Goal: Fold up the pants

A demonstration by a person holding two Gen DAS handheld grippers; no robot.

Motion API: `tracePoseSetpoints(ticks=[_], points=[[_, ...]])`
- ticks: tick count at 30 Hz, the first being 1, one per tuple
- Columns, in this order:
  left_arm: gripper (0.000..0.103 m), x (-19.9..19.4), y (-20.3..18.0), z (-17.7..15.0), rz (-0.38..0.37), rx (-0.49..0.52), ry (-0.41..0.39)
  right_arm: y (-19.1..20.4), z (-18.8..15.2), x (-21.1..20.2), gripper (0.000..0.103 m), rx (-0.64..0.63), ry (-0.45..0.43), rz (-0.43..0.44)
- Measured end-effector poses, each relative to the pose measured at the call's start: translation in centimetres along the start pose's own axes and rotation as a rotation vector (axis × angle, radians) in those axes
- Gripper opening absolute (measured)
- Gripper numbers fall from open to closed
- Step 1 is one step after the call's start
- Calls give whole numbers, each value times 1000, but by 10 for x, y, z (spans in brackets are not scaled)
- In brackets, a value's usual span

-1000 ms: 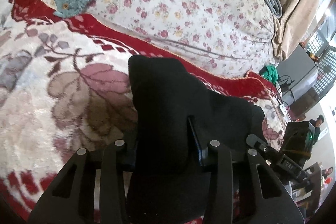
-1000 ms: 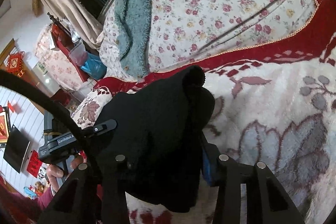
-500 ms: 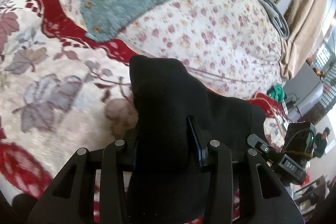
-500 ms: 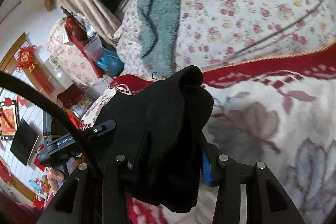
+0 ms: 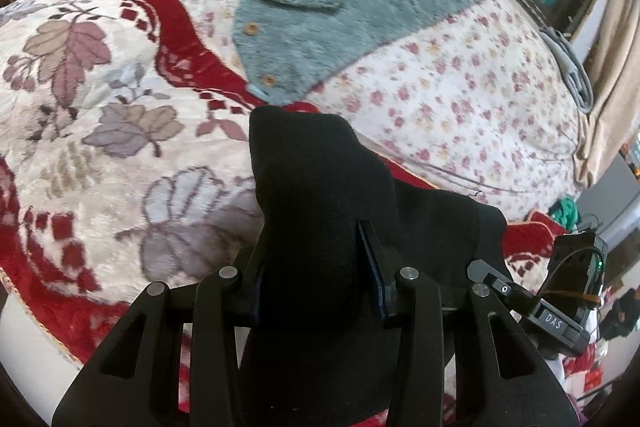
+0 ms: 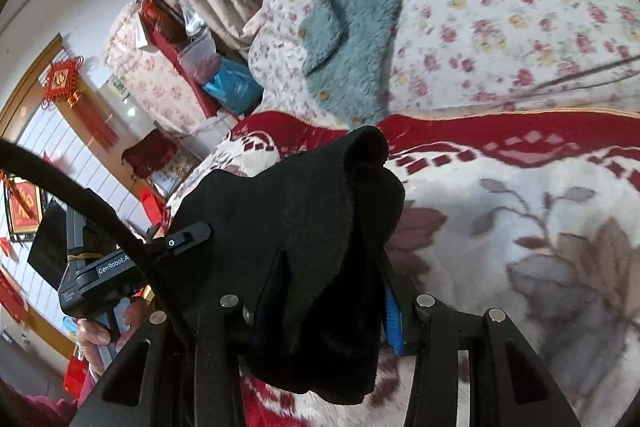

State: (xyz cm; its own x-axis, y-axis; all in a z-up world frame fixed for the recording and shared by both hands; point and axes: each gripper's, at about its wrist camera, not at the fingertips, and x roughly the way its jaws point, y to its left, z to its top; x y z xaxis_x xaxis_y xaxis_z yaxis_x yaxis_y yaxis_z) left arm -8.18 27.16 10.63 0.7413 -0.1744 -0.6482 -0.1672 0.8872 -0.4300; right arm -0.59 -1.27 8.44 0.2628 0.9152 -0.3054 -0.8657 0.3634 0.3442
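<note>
Left wrist view — black pants (image 5: 320,211) clamped between both grippers' fingers (image 5: 370,259), bunched above them.

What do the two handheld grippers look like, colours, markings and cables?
Both are matte black with triangular cut-outs, silver pivot pins and blue finger pads. The left gripper reads "GenRobot.AI"; a black cable arcs past it. The right gripper reads "DAS" and shows a green light.

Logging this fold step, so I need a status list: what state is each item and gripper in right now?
Black pants: bunched, lifted, clamped in both grippers.
Left gripper: shut on the pants.
Right gripper: shut on the pants.
Teal fleece garment: lying spread on the floral quilt.
Patterned blanket: spread out flat.
</note>
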Motion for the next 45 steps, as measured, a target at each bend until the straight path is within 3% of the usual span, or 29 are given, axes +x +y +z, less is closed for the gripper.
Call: tracePoseSetpoints(ticks=[9,15,18,19,21,27,31,37,45], points=[[38,14,29,6,50,-31,5,-1,5,41,43,9,48,6],[38,27,49,0,75,-87,32,-23,0,74,47,51,145,-53],[40,30,52,-3,89,-102,35,-24,-1,71,57,26,143,-83],[46,32,52,-4,108,-104,38,-21,0,69,59,3,144,-101],[51,32,51,-4,143,-100,33,-10,2,61,59,-52,138,-141],[51,26,43,-5,205,-72,26,22,3,33,59,-195,88,-248],[51,14,29,-8,282,-36,-12,35,3,20,59,-197,65,-207],[51,-6,12,-13,305,10,-52,55,1,26,59,-206,80,-155],[51,-24,-15,-27,310,61,-102,71,-14,23,59,-251,97,-222]])
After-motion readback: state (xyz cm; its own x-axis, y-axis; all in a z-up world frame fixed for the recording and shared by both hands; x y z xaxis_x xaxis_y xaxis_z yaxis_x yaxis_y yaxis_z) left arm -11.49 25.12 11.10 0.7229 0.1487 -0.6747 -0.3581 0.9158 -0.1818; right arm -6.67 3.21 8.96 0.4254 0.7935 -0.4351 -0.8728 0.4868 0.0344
